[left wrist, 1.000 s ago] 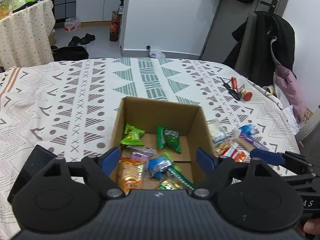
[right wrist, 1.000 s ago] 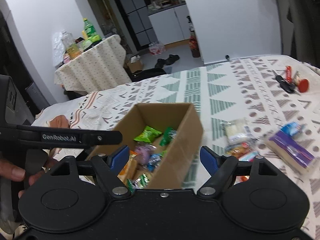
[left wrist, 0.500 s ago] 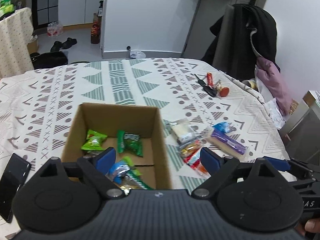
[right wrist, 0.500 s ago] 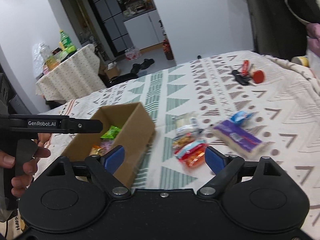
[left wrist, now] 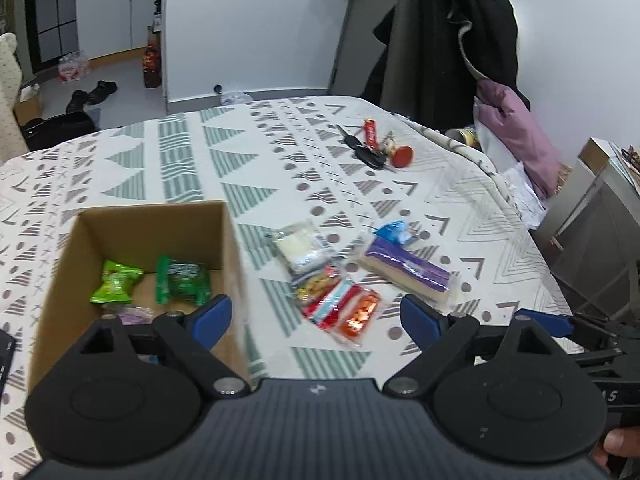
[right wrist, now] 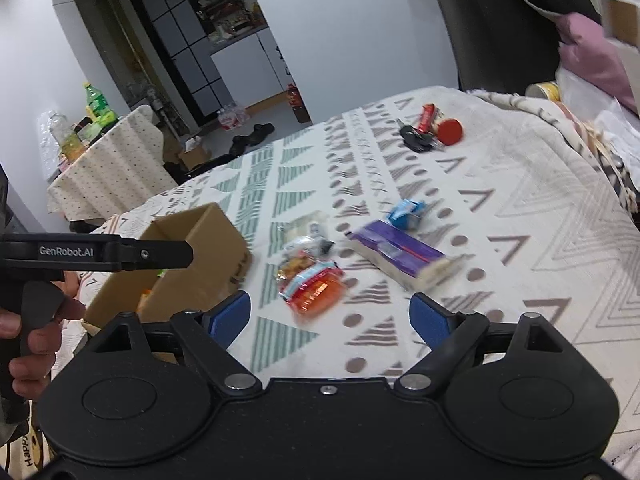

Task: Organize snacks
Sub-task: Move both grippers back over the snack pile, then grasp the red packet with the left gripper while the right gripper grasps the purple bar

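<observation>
The left tool [left wrist: 316,314] and right tool [right wrist: 330,316] hover with jaws spread apart and empty above loose snacks on the patterned surface [left wrist: 248,160]. The purple packet [left wrist: 408,270] lies flat, its long axis slanting right, beside the cardboard box [left wrist: 230,248].

Two forward wrist views, both above the snacks [left wrist: 340,304] beside box [right wrist: 188,276]

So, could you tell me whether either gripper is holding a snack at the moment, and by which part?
Nothing is held. The left gripper and right gripper are both open and empty above the loose snacks.
</observation>
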The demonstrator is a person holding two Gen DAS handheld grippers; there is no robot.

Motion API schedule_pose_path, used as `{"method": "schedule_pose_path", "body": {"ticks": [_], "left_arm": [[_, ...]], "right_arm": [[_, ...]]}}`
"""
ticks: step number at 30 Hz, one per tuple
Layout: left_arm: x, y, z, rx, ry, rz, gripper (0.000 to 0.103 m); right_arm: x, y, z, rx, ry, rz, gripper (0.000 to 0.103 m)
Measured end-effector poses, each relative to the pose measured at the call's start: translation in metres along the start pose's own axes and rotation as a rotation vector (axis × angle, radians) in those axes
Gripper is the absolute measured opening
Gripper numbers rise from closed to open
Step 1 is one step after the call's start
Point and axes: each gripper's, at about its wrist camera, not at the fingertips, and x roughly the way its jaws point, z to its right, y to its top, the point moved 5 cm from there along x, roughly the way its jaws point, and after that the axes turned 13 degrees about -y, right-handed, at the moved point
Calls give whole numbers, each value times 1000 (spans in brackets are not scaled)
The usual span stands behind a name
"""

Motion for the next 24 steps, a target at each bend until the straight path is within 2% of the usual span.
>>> {"method": "schedule_pose_path", "body": {"ticks": [9,12,16,24], "left_arm": [[37,-1,22,48,-23,-39,87],[52,-1,26,61,-36,-55,81],[75,-2,24,48,-49,-96,64],[115,-9,25,40,-63,-153,51]], "right_arm": [[18,2,28,28,-12,-16,82],[24,5,33,23,-15,-19,81],[33,8,39,18,-19,-37,75],[45,14,44,-13,-39,-55,75]]}}
